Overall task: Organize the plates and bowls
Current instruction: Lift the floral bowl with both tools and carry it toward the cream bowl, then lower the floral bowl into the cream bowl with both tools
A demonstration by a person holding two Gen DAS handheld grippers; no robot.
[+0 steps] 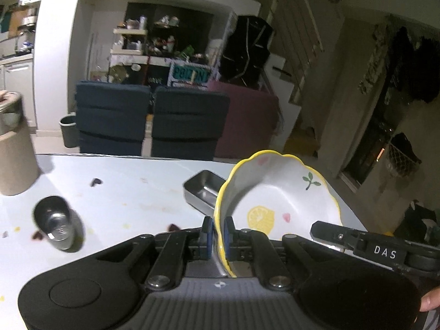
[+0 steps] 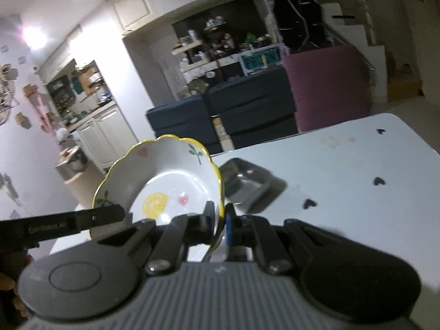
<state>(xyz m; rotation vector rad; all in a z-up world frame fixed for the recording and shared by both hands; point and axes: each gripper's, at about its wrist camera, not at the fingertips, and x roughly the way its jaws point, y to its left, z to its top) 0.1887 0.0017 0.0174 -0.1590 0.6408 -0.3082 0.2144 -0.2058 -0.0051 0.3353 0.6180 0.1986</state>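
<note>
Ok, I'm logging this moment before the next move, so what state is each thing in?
Left gripper: shut on the bowl's rim.
Right gripper: shut on the opposite rim.
Bowl: empty, lifted, tilted.
Steel tray: empty, upright on the table.
Steel cup: upright, open end up.

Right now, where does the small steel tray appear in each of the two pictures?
Left wrist view: the steel tray lies on the white table, centre, just left of the yellow-rimmed bowl.
Right wrist view: the steel tray lies centre, just right of the bowl.
Shared landmark: the two dark blue chairs behind the table.
</note>
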